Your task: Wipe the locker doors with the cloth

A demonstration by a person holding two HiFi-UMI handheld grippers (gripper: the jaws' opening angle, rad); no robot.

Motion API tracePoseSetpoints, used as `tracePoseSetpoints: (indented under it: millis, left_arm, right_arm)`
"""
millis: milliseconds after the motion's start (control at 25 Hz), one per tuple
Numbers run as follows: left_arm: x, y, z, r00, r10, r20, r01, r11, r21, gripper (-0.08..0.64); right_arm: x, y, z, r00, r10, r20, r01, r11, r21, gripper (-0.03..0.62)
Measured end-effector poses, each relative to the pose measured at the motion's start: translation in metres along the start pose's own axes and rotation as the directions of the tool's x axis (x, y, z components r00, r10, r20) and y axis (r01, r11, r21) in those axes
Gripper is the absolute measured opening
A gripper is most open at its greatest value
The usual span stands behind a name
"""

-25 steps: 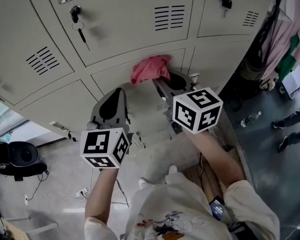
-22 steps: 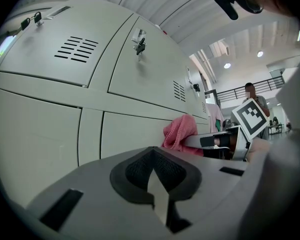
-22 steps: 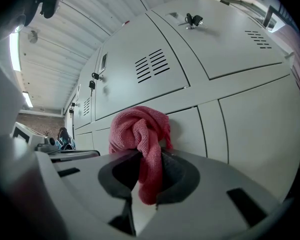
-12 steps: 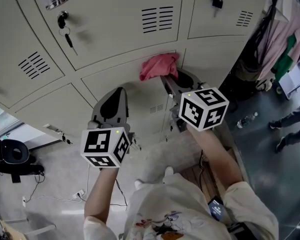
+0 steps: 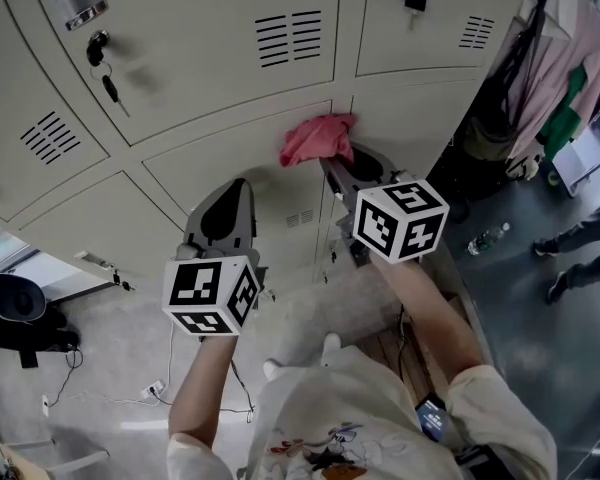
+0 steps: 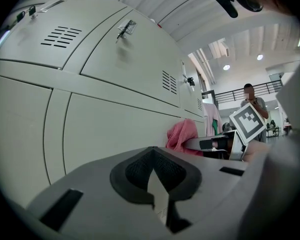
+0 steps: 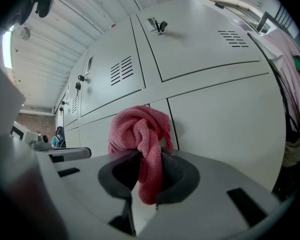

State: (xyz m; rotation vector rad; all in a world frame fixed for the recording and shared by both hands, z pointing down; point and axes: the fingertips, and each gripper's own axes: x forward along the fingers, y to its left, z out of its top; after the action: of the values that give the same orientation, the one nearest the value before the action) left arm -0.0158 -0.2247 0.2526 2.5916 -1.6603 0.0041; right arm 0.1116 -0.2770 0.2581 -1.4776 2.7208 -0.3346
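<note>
A bunched pink cloth [image 5: 314, 137] [image 7: 139, 134] [image 6: 182, 136] is pressed against a beige locker door [image 5: 235, 163], near the seam between two lower doors. My right gripper [image 5: 332, 160] [image 7: 149, 176] is shut on the cloth, whose tail hangs down between the jaws. My left gripper [image 5: 225, 200] [image 6: 152, 176] hovers to the left of it, close to the lower door, jaws shut with nothing in them.
Upper locker doors carry vent slots [image 5: 288, 37] and locks with hanging keys [image 5: 101, 64]. Clothes hang on a rack [image 5: 558, 78] at the right. A bottle [image 5: 485, 238] lies on the dark floor there. Cables and a black object [image 5: 20, 308] sit on the floor at the left.
The cloth in the right gripper has slid right and a little down across the door, from the middle of the lower door toward its right seam. The left gripper has stayed put.
</note>
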Motion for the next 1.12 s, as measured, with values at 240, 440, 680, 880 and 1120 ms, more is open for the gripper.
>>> tracePoseSetpoints:
  millis: [240, 440, 680, 880, 1120]
  left_arm:
    - [0.005, -0.003, -0.013, 1.000, 0.014, -0.018, -0.014, 1.000, -0.018, 0.005]
    - [0.007, -0.003, -0.023, 0.999, 0.029, -0.029, -0.030, 0.999, -0.029, 0.005]
    - [0.006, -0.003, -0.031, 0.998, 0.048, -0.032, -0.049, 0.998, -0.034, 0.005]
    - [0.002, 0.002, -0.034, 0.997, 0.063, -0.037, -0.064, 0.997, -0.033, 0.005]
    - [-0.007, 0.015, -0.032, 0.996, 0.083, -0.035, -0.084, 0.996, -0.030, 0.005]
  right_arm:
    - [0.005, 0.001, -0.018, 0.999, 0.019, -0.034, -0.019, 1.000, -0.004, 0.071]
    - [0.009, 0.002, -0.035, 0.997, 0.035, -0.066, -0.036, 0.999, -0.021, 0.071]
    - [0.014, 0.002, -0.050, 0.994, 0.051, -0.094, -0.053, 0.998, -0.019, 0.071]
    - [0.017, 0.007, -0.051, 0.993, 0.069, -0.096, -0.070, 0.997, -0.011, 0.071]
    - [0.023, 0.025, -0.049, 0.991, 0.094, -0.092, -0.096, 0.995, -0.014, 0.071]
